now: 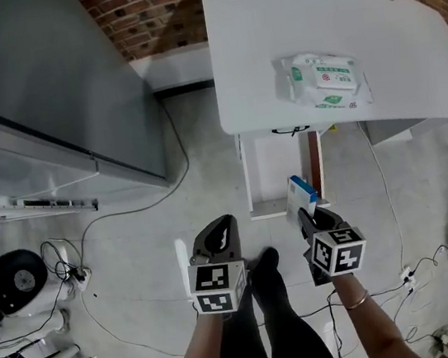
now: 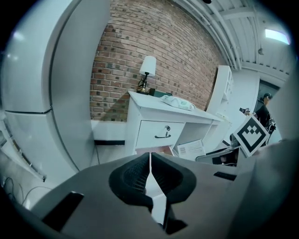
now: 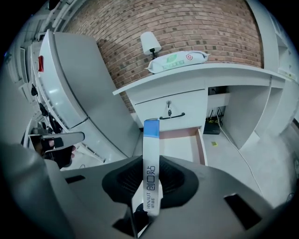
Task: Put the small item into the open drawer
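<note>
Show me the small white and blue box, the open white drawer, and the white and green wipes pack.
Small white and blue box (image 3: 151, 161): right gripper view, its narrow printed side.
Open white drawer (image 3: 180, 148): right gripper view, its bare floor.
White and green wipes pack (image 1: 322, 77): head view, its top label.

In the right gripper view, the right gripper has its jaws pressed on a slim white box with a blue top, held upright. Beyond it the open drawer juts from the white desk, beneath a closed drawer. A wipes pack and a lamp sit on the desk, against a brick wall.
</note>
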Demonstrator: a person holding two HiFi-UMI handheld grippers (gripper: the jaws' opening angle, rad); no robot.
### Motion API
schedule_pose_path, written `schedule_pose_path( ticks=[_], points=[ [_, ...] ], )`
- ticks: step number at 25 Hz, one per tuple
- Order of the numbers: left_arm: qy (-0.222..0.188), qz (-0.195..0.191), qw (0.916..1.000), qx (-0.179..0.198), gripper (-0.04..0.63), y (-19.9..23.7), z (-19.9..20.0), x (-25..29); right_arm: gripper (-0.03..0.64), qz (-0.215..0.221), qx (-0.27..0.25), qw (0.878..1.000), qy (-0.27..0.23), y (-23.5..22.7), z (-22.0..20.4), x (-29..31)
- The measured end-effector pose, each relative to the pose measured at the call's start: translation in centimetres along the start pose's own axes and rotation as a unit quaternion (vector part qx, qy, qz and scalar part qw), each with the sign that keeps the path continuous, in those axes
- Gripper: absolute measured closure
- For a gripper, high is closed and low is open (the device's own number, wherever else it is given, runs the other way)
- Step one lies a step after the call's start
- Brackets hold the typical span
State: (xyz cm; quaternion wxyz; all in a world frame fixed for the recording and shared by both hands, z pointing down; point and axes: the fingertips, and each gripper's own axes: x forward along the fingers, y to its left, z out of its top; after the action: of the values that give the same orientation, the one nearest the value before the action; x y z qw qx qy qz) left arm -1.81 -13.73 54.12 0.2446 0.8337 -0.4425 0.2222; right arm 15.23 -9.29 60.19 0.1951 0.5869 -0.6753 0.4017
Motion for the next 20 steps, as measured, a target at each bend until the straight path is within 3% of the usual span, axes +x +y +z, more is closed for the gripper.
schedule_pose_path(
  ticks=[20],
  points=[
    [0.017,0.017,0.9984,-0.051,0.566,4.7,-9.7,5.7,0.529,-0.016,-0.015,0.999,0.042,-1.5,-6.1,13.1]
  ],
)
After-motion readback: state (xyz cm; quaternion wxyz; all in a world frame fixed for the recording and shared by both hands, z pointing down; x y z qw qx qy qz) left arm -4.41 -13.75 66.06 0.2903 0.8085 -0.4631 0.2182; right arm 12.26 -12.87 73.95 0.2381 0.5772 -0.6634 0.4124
